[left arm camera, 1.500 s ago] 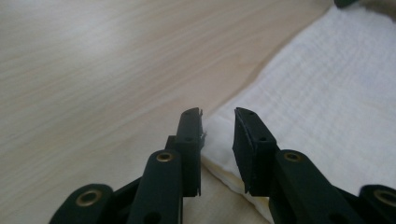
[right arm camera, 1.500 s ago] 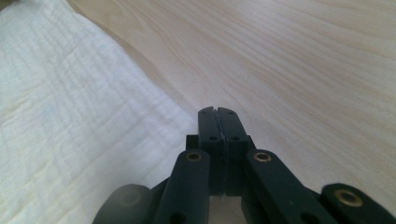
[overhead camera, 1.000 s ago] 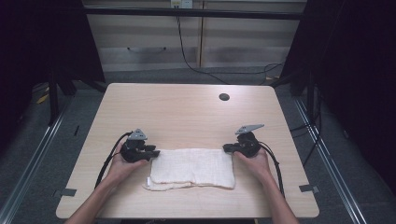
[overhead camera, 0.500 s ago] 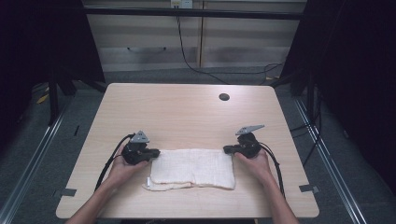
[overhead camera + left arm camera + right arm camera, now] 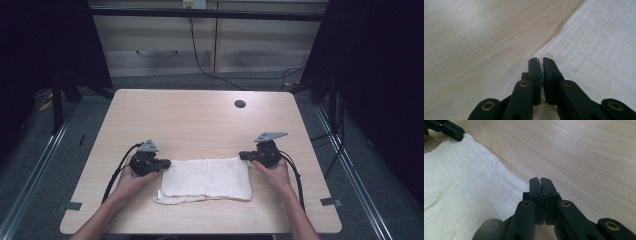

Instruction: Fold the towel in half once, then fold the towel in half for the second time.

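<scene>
Two hand-held black two-jaw grippers sit at the far corners of a folded white cloth of thin, crinkled weave (image 5: 207, 179), which lies flat on the near half of a pale wood-grain bench (image 5: 200, 120), its long side running left to right. The left gripper (image 5: 164, 163) meets the cloth at its far left corner, and in the left gripper view its jaws are pressed nearly together with a sliver of white fabric caught between them at that corner (image 5: 541, 65). The right gripper (image 5: 244, 156) is at the far right corner; in the right gripper view its jaws (image 5: 540, 185) are likewise closed almost flush, and a thin pale line between them suggests the edge of the cloth is pinched there, though the hold looks shallow. The person's hands come in from the near edge of the bench, one behind each gripper. A small dark round hole (image 5: 240, 104) lies in the bench toward its far right, well apart from the cloth. The cloth looks light, soft and limp, with no stiffness of its own, so it should sag and drape once raised. Along the near edge a lower layer peeks out unevenly, so the layers may slide apart if only the top one is caught. Corners are the sensible places to hold it, pinched deep enough to trap every layer and lifted evenly on both sides.
</scene>
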The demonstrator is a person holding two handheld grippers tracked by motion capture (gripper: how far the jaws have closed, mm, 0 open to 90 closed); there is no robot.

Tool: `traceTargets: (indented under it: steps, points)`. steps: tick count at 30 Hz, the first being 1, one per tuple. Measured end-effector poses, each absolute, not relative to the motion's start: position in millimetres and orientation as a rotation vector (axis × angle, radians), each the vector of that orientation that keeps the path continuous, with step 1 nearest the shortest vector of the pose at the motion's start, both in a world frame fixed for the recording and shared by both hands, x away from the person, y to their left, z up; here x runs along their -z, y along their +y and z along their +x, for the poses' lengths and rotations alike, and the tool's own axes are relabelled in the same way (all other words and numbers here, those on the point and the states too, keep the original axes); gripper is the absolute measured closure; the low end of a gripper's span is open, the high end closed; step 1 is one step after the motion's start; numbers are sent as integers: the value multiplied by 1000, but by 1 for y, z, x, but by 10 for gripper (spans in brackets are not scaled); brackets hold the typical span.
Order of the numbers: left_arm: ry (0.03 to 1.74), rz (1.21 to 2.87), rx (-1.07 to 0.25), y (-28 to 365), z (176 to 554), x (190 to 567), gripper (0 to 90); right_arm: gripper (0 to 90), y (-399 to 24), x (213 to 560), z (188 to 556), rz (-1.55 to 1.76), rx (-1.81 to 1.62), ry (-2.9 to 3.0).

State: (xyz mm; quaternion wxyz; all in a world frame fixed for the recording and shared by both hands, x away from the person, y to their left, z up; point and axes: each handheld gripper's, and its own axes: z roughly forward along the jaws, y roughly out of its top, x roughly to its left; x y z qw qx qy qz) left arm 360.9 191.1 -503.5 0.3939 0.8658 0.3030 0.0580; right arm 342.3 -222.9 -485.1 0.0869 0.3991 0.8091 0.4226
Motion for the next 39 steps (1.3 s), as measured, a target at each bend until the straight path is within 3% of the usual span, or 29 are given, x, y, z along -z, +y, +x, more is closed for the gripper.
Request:
traceTargets:
  steps: [21,39]
  points:
    - [824,2179,-144,192,360,504,857,890,-216,451,310,1031,-1403,2369]
    - [822,2198,-214,187,354,502,859,890,-197,451,265,896,-1403,2475]
